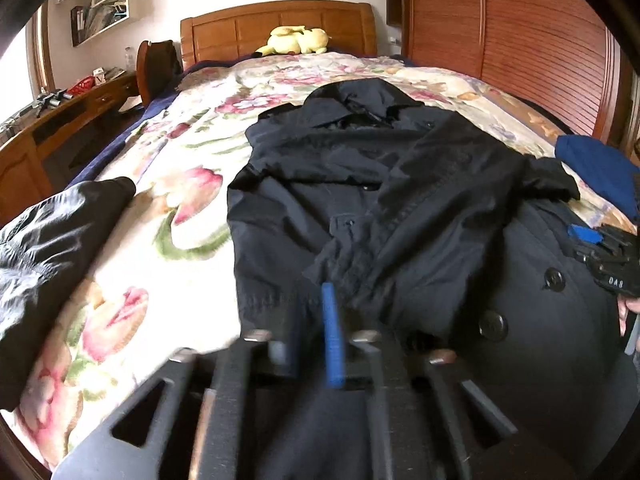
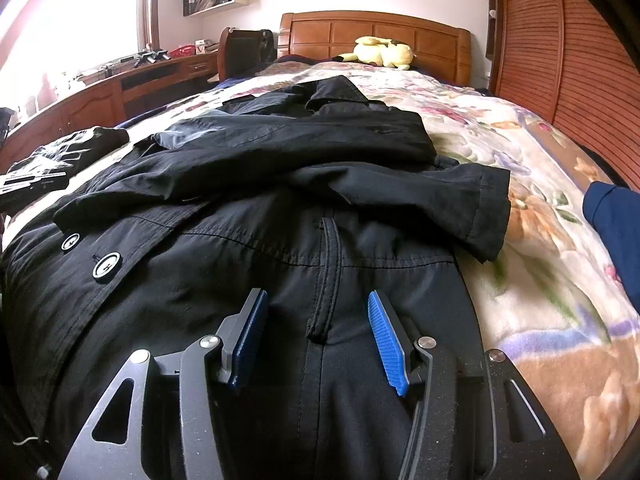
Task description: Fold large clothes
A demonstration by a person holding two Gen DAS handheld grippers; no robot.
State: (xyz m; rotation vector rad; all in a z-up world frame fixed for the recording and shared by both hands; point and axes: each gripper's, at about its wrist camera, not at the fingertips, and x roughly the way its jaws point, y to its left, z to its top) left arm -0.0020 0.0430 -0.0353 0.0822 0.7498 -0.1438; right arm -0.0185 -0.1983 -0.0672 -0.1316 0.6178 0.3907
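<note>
Folding of a large dark coat point(image 2: 280, 208) is judged to be midway: the garment is spread front-up on the floral bedspread point(image 1: 160, 184) of a bed, lying directly ahead of and beneath both tools, its collar at the far end toward the headboard point(image 1: 280, 28) and its sleeves already laid inward across the chest. The lower skirt of the coat is seen just under the right hand-held gripper point(image 2: 316, 332), whose blue pads stand apart on either side of a belt loop point(image 2: 326, 280) with nothing pinched between them, so it is read as released and hovering above the fabric. The left hand-held gripper point(image 1: 316, 344) is blurred; one blue pad is seen close to the other finger, only a narrow gap is judged to remain, and no cloth can be made out between the pads, so it is taken as nearly closed but empty. The next move is judged to call for both tools to be lowered to the near hem, for the cloth to be pinched at two points, and for the skirt to be carried up toward the collar without the sleeves being disturbed. A second dark garment point(image 1: 48, 248) lies to the left of the left tool, a blue one point(image 1: 600, 172) to the far right. Letters reading "DAS" point(image 1: 614, 281) are made out on the right tool's body as seen from the left; the markings on the coat buttons point(image 2: 106, 266) cannot be read.
</note>
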